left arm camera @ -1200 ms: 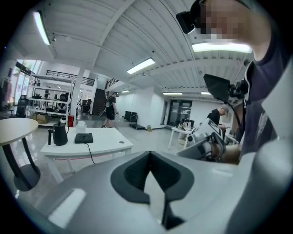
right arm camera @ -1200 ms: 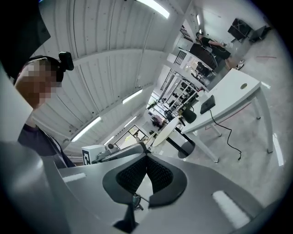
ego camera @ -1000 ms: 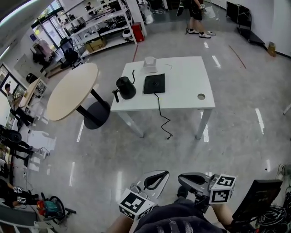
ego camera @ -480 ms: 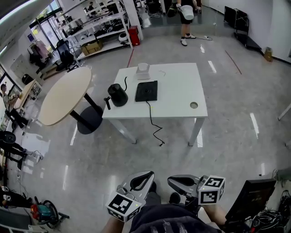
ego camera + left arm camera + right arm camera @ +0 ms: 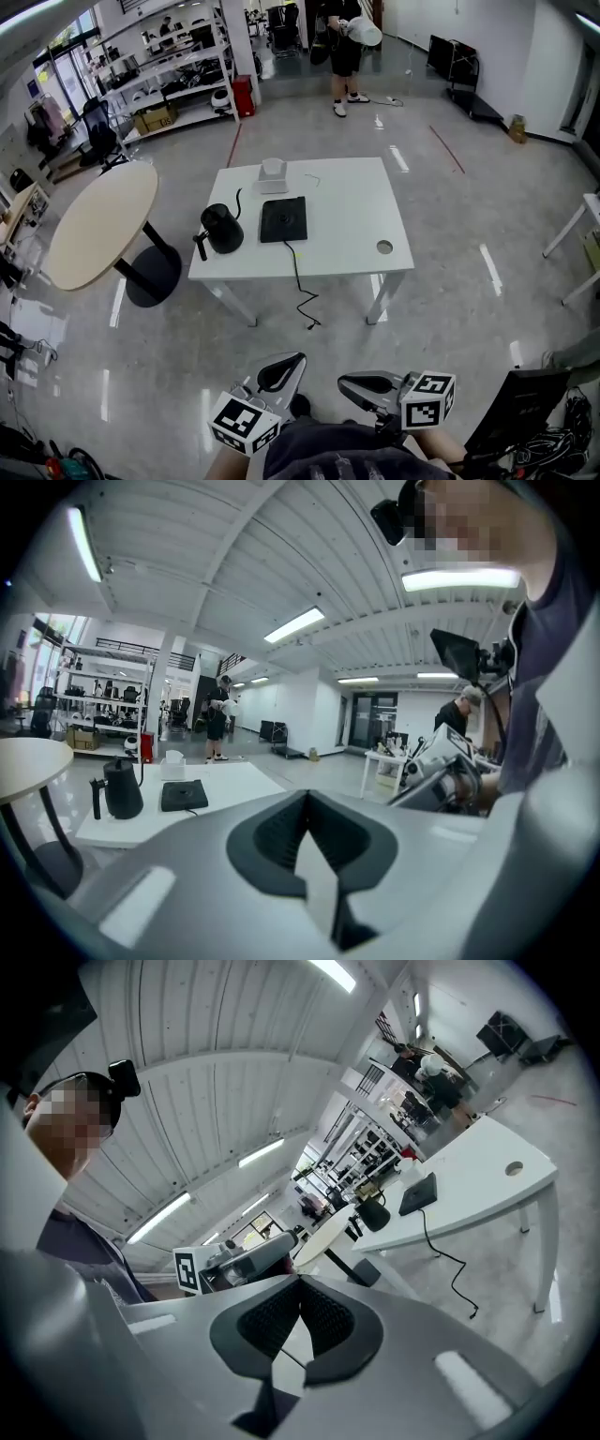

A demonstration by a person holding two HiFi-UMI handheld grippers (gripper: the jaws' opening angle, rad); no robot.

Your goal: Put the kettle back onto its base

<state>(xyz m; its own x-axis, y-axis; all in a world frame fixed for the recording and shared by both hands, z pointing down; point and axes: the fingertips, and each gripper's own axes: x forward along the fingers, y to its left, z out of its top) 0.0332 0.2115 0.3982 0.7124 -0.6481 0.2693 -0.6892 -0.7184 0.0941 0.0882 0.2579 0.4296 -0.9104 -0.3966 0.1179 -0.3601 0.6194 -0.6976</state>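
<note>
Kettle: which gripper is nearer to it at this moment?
Left. The left gripper hangs over the floor, well short of the kettle; the right gripper is beside it, farther to the right.

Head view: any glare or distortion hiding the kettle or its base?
Head view: fisheye bends the room's edges; light streaks glare on the floor, none on kettle or base, both sharp. Left gripper view: dark corners, kettle clear. Right gripper view: scene strongly tilted.
</note>
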